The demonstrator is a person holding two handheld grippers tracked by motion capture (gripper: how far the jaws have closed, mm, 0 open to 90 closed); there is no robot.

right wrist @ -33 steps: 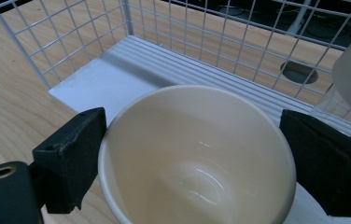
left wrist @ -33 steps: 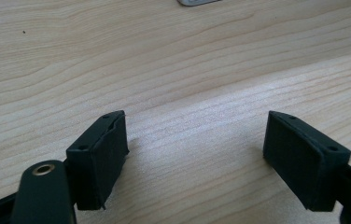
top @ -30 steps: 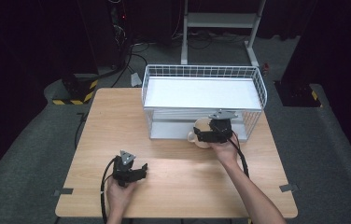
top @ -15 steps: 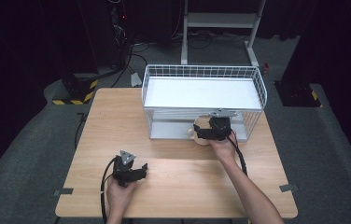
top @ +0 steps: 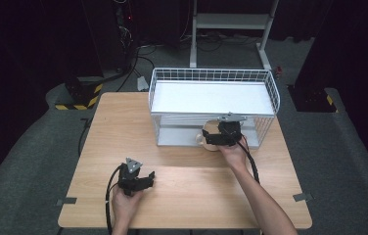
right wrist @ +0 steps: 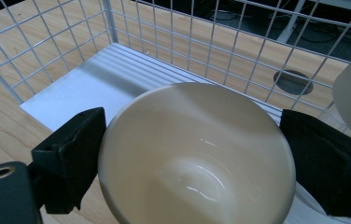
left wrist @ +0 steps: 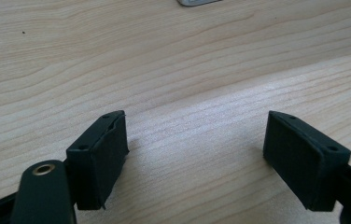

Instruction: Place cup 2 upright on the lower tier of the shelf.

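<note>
In the high view, the right gripper (top: 219,138) sits at the front wall of a white wire basket (top: 270,88) that stands on the far half of the wooden table (top: 118,127). A cream bowl (top: 205,142) shows just below it, at the foot of the basket's front wall. The left gripper (top: 140,178) is held low over the near part of the table, well apart from the basket.

In the left gripper view, the two black fingers (left wrist: 99,158) stand wide apart over bare wood, holding nothing.

In the right gripper view, the bowl (right wrist: 197,154) sits upright between the fingers (right wrist: 71,149), one at each side of its rim, so the fingers grip it. The basket's wire walls (right wrist: 173,32) and white floor lie just behind it.
</note>
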